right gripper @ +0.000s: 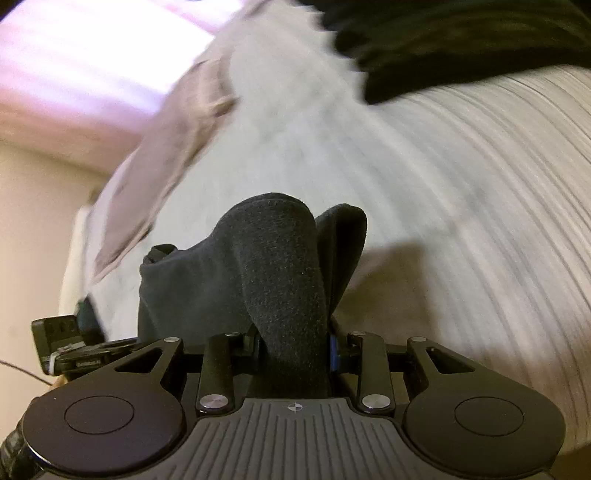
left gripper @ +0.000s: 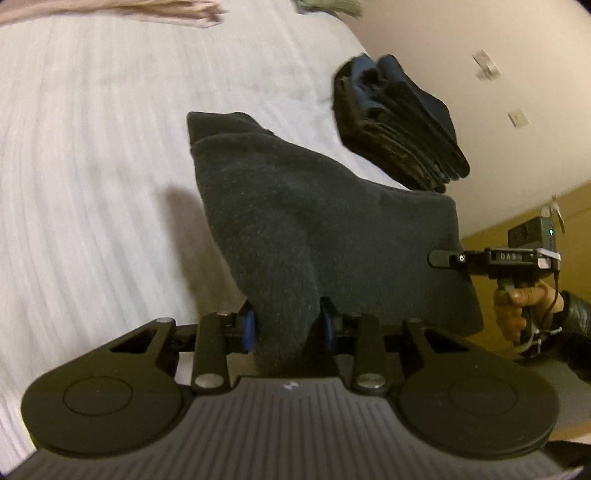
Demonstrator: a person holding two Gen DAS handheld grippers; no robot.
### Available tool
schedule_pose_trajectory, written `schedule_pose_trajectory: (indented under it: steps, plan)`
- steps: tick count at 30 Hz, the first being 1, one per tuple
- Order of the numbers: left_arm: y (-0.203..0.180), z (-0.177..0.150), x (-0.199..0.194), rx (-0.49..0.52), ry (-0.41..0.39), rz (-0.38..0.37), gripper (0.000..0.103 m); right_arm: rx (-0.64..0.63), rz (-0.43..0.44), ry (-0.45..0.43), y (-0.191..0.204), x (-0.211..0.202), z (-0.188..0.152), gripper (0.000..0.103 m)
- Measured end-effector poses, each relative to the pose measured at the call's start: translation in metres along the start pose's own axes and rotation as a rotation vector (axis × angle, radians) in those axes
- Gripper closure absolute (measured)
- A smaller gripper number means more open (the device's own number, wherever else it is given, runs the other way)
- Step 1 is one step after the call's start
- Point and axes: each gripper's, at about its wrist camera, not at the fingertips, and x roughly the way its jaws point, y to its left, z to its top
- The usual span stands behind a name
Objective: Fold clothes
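Observation:
A dark grey fleece garment (left gripper: 314, 221) hangs lifted above the white striped bed (left gripper: 92, 166). My left gripper (left gripper: 286, 326) is shut on one bunched edge of it, blue pads pressing the cloth from both sides. The right gripper (left gripper: 441, 258) shows in the left wrist view at the garment's right corner, held by a person's hand (left gripper: 524, 299). In the right wrist view my right gripper (right gripper: 293, 349) is shut on a thick fold of the same dark garment (right gripper: 273, 258), which drapes forward over the bed (right gripper: 443, 184).
A stack of folded dark clothes (left gripper: 399, 122) lies near the bed's far right edge. A beige garment (left gripper: 147, 9) lies at the top of the bed, seen also as a beige garment (right gripper: 166, 166) in the right wrist view. A cream wall (left gripper: 480, 37) stands beyond.

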Motion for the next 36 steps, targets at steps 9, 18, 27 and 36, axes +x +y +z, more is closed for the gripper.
schedule_pose_trajectory:
  steps: [9, 18, 27, 36]
  plan:
    - [0.023, 0.011, 0.073, 0.078, 0.070, 0.026, 0.049, -0.009, -0.059, -0.123, -0.037, 0.010, -0.025, 0.053]
    - [0.014, -0.029, 0.015, 0.310, -0.079, -0.001, 0.050, -0.126, -0.165, -0.430, 0.000, -0.019, -0.115, 0.052]
    - [0.013, -0.070, 0.026, 0.471, -0.187, 0.027, 0.044, -0.244, -0.141, -0.588, -0.025, 0.013, -0.152, 0.052]
    - [-0.007, -0.114, 0.019, 0.627, -0.372, 0.172, 0.044, -0.413, -0.105, -0.686, -0.027, 0.004, -0.184, 0.051]
